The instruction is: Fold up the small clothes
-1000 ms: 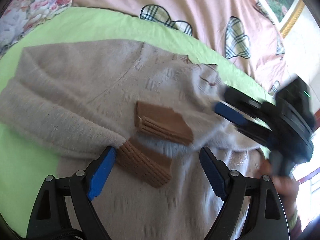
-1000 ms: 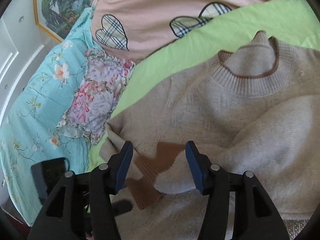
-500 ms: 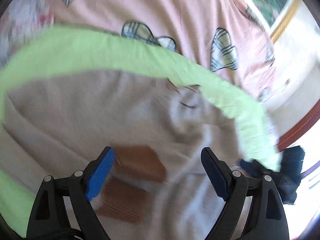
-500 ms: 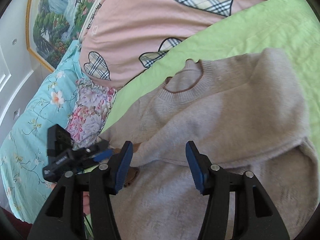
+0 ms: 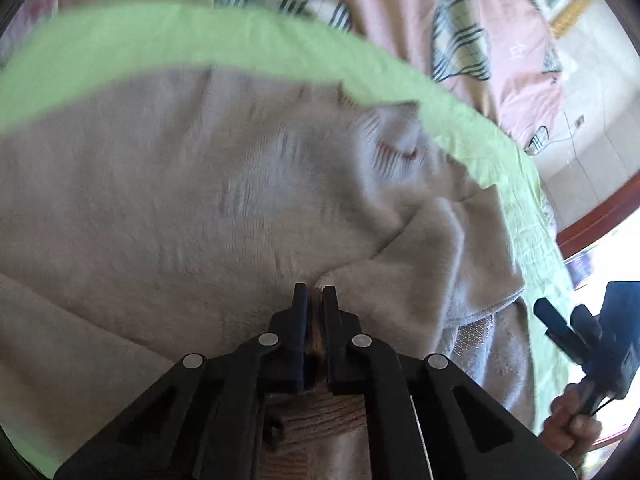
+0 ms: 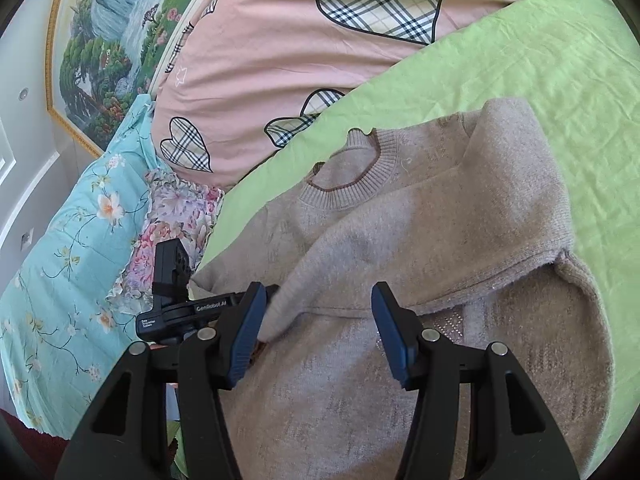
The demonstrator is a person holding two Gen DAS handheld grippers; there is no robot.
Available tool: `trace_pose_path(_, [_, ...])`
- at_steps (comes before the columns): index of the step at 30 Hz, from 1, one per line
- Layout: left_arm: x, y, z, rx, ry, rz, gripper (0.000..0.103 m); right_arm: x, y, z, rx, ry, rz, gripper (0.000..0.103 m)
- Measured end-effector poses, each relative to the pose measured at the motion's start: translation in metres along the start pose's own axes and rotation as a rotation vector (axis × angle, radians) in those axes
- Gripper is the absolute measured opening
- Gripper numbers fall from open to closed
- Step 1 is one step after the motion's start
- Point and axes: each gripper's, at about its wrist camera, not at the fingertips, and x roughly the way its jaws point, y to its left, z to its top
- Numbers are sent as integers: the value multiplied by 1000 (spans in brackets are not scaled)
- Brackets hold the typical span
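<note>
Left wrist view: left gripper (image 5: 315, 300) clenched on the brown cuff (image 5: 318, 420) of a sleeve, beige sweater (image 5: 180, 208) spread over the green sheet (image 5: 160, 36). Right wrist view: right gripper (image 6: 318, 332) parted, gripping nothing, hovering above the body; one sleeve already laid across the chest. Judging by that, sleeves nearly in, body fold not yet begun.

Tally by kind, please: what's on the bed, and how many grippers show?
Sweaters: 1, beige sweater
Green sheets: 1, green sheet
Heart-print quilts: 1, pink quilt
Floral pillows: 1, floral pillow
Grippers: 2, left gripper, right gripper
Total: 6
</note>
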Motion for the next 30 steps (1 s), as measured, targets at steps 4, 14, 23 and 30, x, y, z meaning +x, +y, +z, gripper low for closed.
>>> trace_pose_path(4, [-48, 6, 6, 21, -216, 71, 4, -11, -8, 5, -2, -32, -39, 56])
trace_pose_path(14, [-16, 49, 21, -39, -182, 250, 4, -27, -49, 36, -1, -84, -287, 66])
trace_pose_path(23, [-6, 67, 8, -67, -139, 323, 4, 14, -93, 72, -18, 38, -417, 67])
trace_pose_path(30, [-7, 54, 12, -31, -139, 307, 4, 23, -98, 80, -57, 67, -409, 9])
